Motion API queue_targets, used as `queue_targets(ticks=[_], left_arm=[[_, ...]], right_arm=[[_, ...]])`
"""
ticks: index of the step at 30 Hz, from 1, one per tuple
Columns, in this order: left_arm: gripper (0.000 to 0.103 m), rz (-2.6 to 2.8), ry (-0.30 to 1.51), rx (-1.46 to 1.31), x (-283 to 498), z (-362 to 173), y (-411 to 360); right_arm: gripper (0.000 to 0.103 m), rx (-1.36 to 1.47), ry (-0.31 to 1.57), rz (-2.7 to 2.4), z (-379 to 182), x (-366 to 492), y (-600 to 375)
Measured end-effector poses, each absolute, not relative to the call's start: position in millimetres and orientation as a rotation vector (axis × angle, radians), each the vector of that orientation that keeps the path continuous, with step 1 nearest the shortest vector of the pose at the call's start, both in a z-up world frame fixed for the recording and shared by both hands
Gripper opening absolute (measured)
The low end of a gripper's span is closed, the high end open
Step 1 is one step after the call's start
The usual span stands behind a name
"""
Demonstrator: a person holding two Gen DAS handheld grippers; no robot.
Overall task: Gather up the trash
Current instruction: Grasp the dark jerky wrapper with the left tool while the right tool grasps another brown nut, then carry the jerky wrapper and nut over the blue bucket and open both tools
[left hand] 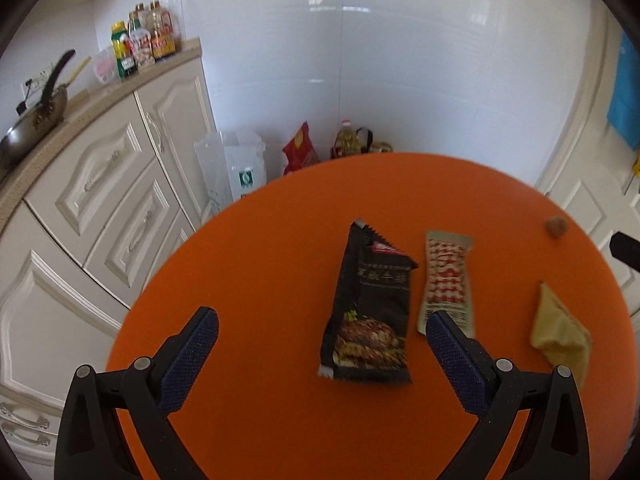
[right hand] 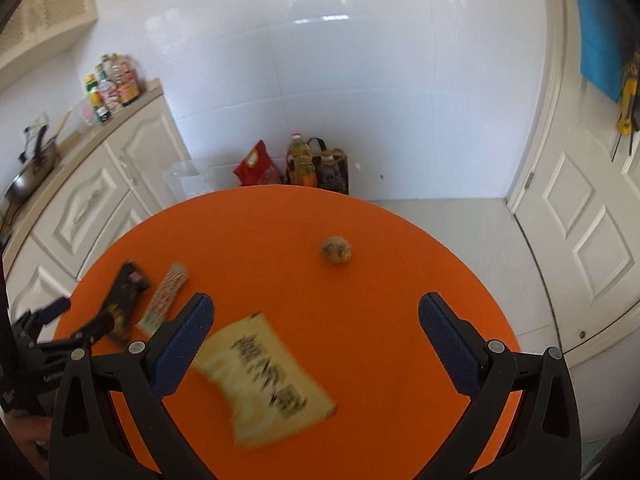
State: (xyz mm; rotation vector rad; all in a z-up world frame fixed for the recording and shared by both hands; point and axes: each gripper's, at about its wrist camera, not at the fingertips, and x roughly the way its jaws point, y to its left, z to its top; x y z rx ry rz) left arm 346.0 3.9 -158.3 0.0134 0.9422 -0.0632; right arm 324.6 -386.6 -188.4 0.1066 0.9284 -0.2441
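Note:
Several pieces of trash lie on a round orange table (left hand: 260, 272) (right hand: 392, 280). A black snack wrapper (left hand: 370, 312) (right hand: 122, 300) lies between the open fingers of my left gripper (left hand: 322, 318), which hovers above it. Right of it lies a red-and-white wrapper (left hand: 448, 280) (right hand: 166, 298), then a yellow wrapper (left hand: 560, 332) (right hand: 266, 380). My right gripper (right hand: 316, 308) is open above the yellow wrapper, holding nothing. A small brown crumpled ball (right hand: 337, 250) (left hand: 556, 226) sits farther back. The left gripper (right hand: 70, 318) shows at the left of the right wrist view.
Cream cabinets (left hand: 100, 208) with a pan (left hand: 36, 120) and bottles (left hand: 144, 42) line the left wall. On the floor behind the table stand a clear plastic bag (left hand: 232, 164), a red bag (right hand: 256, 166) and oil bottles (right hand: 300, 162). A white door (right hand: 580, 216) is at right.

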Motion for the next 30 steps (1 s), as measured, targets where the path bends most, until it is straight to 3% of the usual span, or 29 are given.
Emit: queue_targets(ticks=[3,9,11,14,16,20,30], left_arm=[[0.101,-0.079,0.959,0.013,381,-176,-3],[0.097,-0.098,0.959,0.027,440,-186,-19],[0.088,-0.113,0.945,0.031,448,-186,-24],[0.066,-0.134,0.923,0.032,464,-187,-31],[0.044,-0.131,0.917,0.017,474,-187,-32],[0.026,-0.152,0.924,-0.051,508,-188,-32],[0.021,-0.162,0.895,-0.106,552,-182,-33]], right_arm=[[0.1,0.102,0.949,-0.258,-206,348,-398],[0.082,0.077,1.01,-0.249,-239,378,-405],[0.072,0.054,1.009,-0.259,-245,382,-403],[0.059,0.019,0.992,-0.282,-247,384,-402],[0.053,0.001,0.986,-0.284,-248,384,-402],[0.026,0.0,0.974,-0.264,-247,380,-398],[0.026,0.114,0.931,-0.188,-215,328,-388]])
